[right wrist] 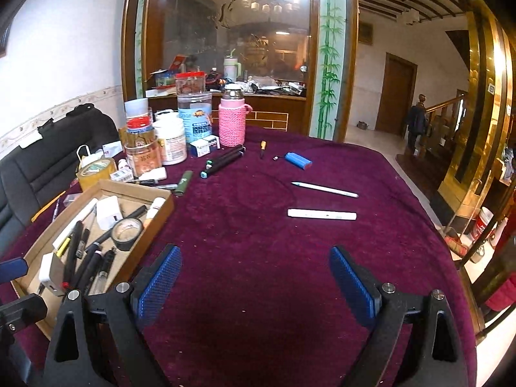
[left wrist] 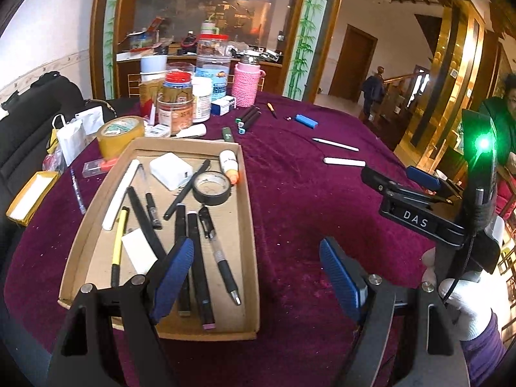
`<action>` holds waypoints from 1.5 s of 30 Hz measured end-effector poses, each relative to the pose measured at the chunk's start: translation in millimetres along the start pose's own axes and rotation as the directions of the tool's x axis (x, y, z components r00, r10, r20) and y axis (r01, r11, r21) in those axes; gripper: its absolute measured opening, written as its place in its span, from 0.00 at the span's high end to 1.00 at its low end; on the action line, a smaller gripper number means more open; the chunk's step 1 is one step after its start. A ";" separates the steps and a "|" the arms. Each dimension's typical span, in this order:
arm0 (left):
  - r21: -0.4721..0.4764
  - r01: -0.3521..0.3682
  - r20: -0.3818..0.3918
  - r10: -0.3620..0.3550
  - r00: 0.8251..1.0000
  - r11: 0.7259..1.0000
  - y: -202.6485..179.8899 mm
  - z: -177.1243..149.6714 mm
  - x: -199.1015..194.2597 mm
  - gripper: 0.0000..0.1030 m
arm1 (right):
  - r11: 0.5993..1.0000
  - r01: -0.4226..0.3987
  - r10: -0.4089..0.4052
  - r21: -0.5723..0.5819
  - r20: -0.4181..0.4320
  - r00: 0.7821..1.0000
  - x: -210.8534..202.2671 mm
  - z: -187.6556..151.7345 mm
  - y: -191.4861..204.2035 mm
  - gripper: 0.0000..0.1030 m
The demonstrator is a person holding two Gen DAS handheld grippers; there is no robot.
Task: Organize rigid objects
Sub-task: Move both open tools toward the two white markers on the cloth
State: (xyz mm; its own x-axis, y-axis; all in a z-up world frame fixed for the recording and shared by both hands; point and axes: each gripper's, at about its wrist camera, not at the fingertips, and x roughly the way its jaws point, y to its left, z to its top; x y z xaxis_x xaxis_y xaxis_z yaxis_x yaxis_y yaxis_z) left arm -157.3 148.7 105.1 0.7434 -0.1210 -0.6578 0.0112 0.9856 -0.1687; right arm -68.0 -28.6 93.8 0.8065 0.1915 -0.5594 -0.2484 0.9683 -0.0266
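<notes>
A cardboard tray (left wrist: 250, 225) (right wrist: 163, 208) on the purple cloth holds several pens, a black tape roll (left wrist: 211, 188), a white charger (left wrist: 171, 170) and a white stick. Loose on the cloth lie a white marker (right wrist: 322, 214) (left wrist: 344, 161), a white pen (right wrist: 324, 189) (left wrist: 335, 144), a blue lighter (right wrist: 298, 160) (left wrist: 306, 121), black markers (right wrist: 224, 160) and a green pen (right wrist: 183, 182). My left gripper (left wrist: 258, 277) is open and empty over the tray's right edge. My right gripper (right wrist: 254, 283) is open and empty above bare cloth; it also shows in the left wrist view (left wrist: 416, 180).
Jars, bottles, a pink knitted bottle (right wrist: 231, 122) and a yellow tape roll (left wrist: 121, 135) crowd the table's far left. A yellow box (left wrist: 30, 198) sits at the left edge. Black chairs stand left. A person (left wrist: 508, 109) sits at the right.
</notes>
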 end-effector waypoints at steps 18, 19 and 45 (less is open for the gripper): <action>0.034 0.059 -0.093 -0.056 0.994 0.998 -24.5 3.1 44.6 0.22 | 0.996 -0.040 0.051 0.077 -0.144 0.988 52.4 -2.5 -49.5 0.08; 0.036 0.071 -0.098 -0.067 0.993 0.997 -26.4 3.2 47.7 0.22 | 0.992 -0.054 0.073 0.118 -0.164 0.984 60.6 -0.8 -63.4 0.08; 0.028 0.260 -0.253 -0.245 0.936 0.965 -37.1 6.5 106.4 0.23 | 0.997 -0.073 0.056 -0.018 -0.467 0.882 310.9 91.9 -140.7 0.10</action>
State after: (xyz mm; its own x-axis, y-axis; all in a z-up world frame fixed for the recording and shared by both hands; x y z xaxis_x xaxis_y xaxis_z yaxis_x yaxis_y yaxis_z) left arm -74.2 100.1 46.1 0.5241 -0.3846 -0.7599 0.2228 0.9231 -0.3135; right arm 267.0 -90.6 -0.3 0.4472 0.1485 -0.8820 -0.3166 0.9485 -0.0008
